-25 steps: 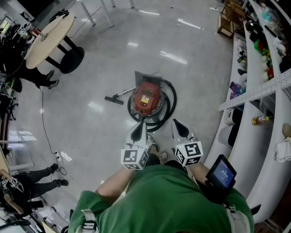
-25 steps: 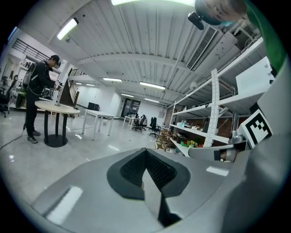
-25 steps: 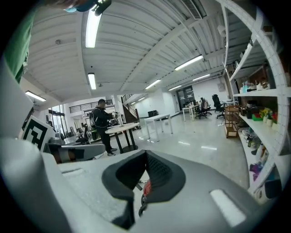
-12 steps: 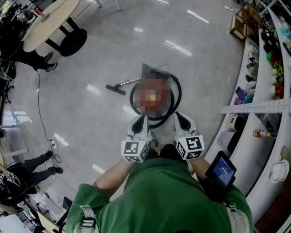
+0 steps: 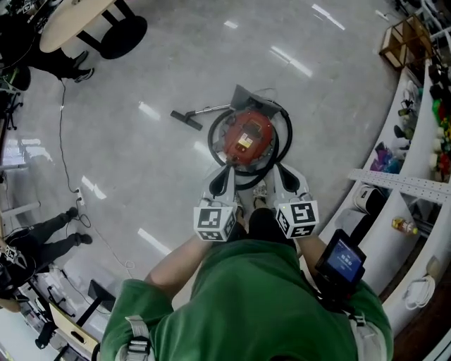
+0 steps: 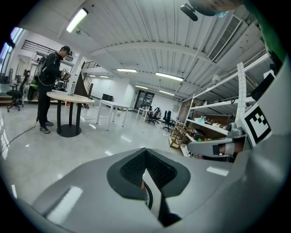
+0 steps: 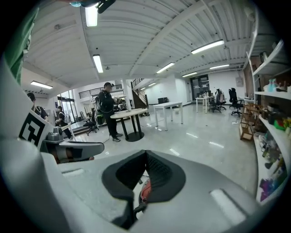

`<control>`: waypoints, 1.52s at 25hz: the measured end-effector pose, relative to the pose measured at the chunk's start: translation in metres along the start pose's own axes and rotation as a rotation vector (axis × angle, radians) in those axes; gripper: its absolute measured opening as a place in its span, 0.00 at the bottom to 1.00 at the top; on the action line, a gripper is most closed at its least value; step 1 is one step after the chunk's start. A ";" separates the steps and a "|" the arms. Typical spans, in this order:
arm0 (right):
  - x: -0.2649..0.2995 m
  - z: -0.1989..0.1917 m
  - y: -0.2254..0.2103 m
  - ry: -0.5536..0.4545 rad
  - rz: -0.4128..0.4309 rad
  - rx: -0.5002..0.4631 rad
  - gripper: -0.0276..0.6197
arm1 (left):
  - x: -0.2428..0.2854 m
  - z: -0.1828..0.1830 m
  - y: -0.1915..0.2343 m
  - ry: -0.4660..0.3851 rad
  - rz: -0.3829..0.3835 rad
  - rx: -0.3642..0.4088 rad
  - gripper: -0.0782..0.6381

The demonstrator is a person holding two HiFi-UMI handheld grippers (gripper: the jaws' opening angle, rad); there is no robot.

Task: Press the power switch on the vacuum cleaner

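the power switch on the vacuum cleaner (image 5: 244, 137) is too small to make out.

An open lab-like workspace: polished floor (image 5: 134, 162), stocked shelving (image 5: 409, 185), round table (image 5: 70, 27), office chairs (image 7: 233, 97).

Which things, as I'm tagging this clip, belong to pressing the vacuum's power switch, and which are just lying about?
Job in hand:
- vacuum cleaner
- left gripper, shut
- right gripper, shut

Just lying about:
- round table
- floor cable
- shelves
- wooden crate
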State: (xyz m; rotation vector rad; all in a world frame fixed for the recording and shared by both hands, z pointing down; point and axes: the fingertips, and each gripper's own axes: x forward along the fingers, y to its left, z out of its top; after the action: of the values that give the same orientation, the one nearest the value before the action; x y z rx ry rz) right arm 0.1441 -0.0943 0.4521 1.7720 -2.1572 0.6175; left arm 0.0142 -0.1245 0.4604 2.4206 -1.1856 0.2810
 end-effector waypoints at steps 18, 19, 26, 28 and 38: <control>0.097 -0.046 -0.043 0.157 0.261 -0.129 0.05 | 0.065 -0.072 0.026 0.099 0.229 -0.032 0.12; 0.100 -0.051 -0.045 0.164 0.269 -0.130 0.05 | 0.068 -0.076 0.026 0.105 0.232 -0.025 0.12; 0.131 -0.084 -0.055 0.207 0.323 -0.142 0.05 | 0.094 -0.109 0.038 0.145 0.271 -0.030 0.12; 0.140 -0.095 -0.056 0.225 0.332 -0.143 0.05 | 0.101 -0.120 0.043 0.156 0.274 -0.032 0.12; 0.180 -0.143 -0.067 0.253 0.330 -0.133 0.05 | 0.140 -0.178 0.073 0.207 0.283 -0.042 0.12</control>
State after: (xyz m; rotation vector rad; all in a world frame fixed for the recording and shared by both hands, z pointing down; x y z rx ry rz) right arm 0.1650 -0.1888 0.6713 1.2078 -2.2646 0.7116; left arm 0.0433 -0.1804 0.6892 2.1249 -1.4200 0.5711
